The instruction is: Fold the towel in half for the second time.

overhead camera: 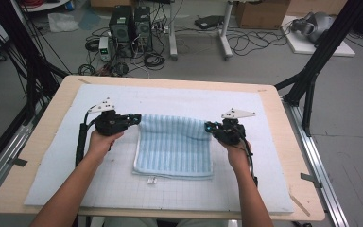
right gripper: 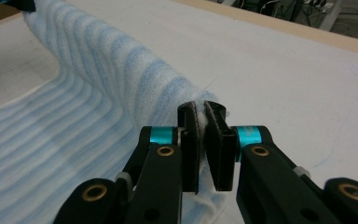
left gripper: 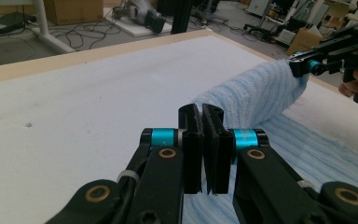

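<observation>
Cables, computer towers and cardboard boxes crowd the floor behind a wooden counter [overhead camera: 52, 101] covered by a white gridded mat [overhead camera: 246, 156]. On the mat, about midway between the hands, lies a towel [overhead camera: 172, 149], pale blue with fine lighter stripes running front to back, its nap soft and ribbed. It is folded into a rough rectangle with white edging along the left and near sides, and a small white tag [overhead camera: 151, 180] peeks out at the near edge. The far edge is lifted off the mat and rolls over in a rounded hump stretched between both tongs. The left tongs [overhead camera: 136, 118] are pinched tight on the far left corner, jaws nearly meeting with cloth between. The right tongs [overhead camera: 208, 126] are clamped on the far right corner, white pile squeezed in the narrow gap.
</observation>
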